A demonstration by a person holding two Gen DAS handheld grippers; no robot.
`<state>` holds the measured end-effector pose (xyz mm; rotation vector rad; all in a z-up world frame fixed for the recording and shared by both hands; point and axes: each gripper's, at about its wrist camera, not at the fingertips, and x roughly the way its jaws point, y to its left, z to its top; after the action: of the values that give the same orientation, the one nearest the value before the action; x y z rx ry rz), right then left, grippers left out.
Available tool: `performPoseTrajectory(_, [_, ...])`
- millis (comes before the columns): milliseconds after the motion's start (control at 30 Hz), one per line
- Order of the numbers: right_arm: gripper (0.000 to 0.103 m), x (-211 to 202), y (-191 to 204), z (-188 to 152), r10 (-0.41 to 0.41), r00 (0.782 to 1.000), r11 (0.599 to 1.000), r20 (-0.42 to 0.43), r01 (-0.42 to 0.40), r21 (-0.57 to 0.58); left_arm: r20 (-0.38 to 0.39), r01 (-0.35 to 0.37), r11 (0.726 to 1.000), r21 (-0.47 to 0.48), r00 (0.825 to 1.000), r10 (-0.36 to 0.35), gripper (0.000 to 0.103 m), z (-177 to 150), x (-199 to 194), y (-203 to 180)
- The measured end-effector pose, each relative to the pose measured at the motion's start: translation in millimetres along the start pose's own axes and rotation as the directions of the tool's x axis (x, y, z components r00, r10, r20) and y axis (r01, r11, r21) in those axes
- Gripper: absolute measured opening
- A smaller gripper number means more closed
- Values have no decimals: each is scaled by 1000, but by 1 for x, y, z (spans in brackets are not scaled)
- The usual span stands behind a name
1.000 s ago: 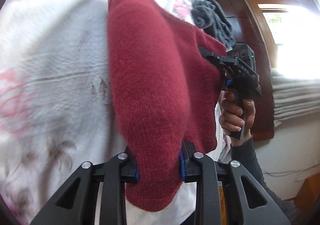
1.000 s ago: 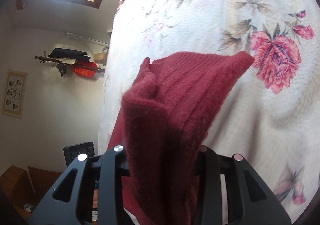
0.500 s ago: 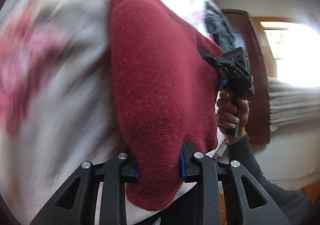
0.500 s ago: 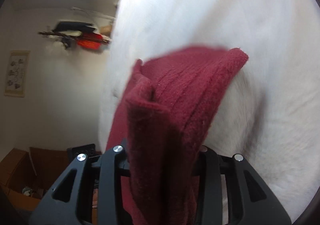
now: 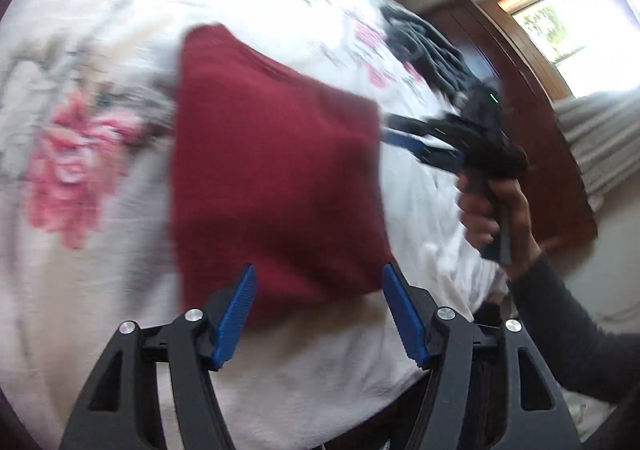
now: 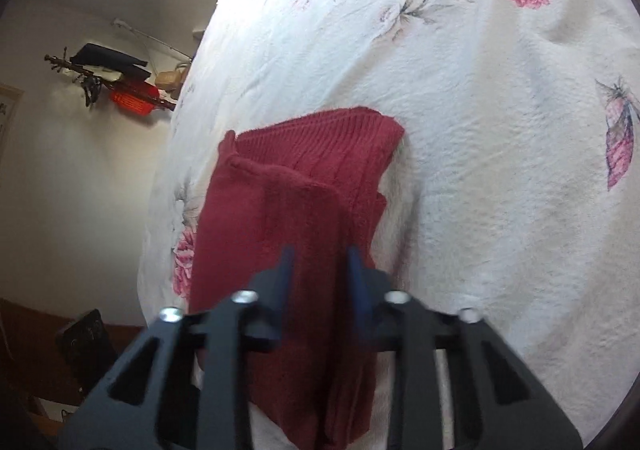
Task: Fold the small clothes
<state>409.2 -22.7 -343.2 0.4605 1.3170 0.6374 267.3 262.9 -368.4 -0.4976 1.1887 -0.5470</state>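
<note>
- The red knit [image 5: 276, 185] lies folded into a rough rectangle on the bed [image 6: 480, 129], on its white floral cover; the left view is blurred.
- In the right view its ribbed hem [image 6: 320, 137] sits at the far end, with a folded layer lying on top nearer you.
- Your left gripper [image 5: 320, 310] hovers at the near edge of the knit, its blue-padded jaws wide apart and holding nothing.
- Your right gripper [image 6: 320, 270] points along the knit; its jaws are apart with cloth between them, and you cannot tell whether they touch it.
- Your right hand [image 5: 492, 209] grips its handle to the knit's right, with a dark sleeve [image 5: 568, 338] trailing back.
- A dark garment [image 5: 424, 45] lies farther up the bed.
</note>
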Motion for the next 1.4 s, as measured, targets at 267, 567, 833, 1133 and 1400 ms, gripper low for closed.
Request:
performPoseTrajectory(267, [8, 42, -13, -2, -154, 988, 987, 11, 154, -36, -139, -33, 993, -110, 990, 17, 53, 0, 43, 32])
performPoseTrajectory(567, [12, 14, 19, 2, -72, 995, 988, 64, 79, -130, 66, 86, 995, -59, 994, -82, 54, 108, -7, 39])
performPoseTrajectory(833, [0, 57, -1, 18, -114, 993, 991, -19, 112, -71, -74, -130, 987, -93, 990, 123, 42, 158, 54, 87])
performPoseTrajectory(1133, [0, 58, 29, -34, -159, 985, 965, -60, 142, -222, -46, -183, 983, 1, 982, 182, 38, 106, 47, 74])
performPoseTrajectory(1400, [3, 20, 70, -73, -179, 983, 947, -27, 165, -277, 14, -137, 990, 43, 991, 136, 41, 65, 1, 44])
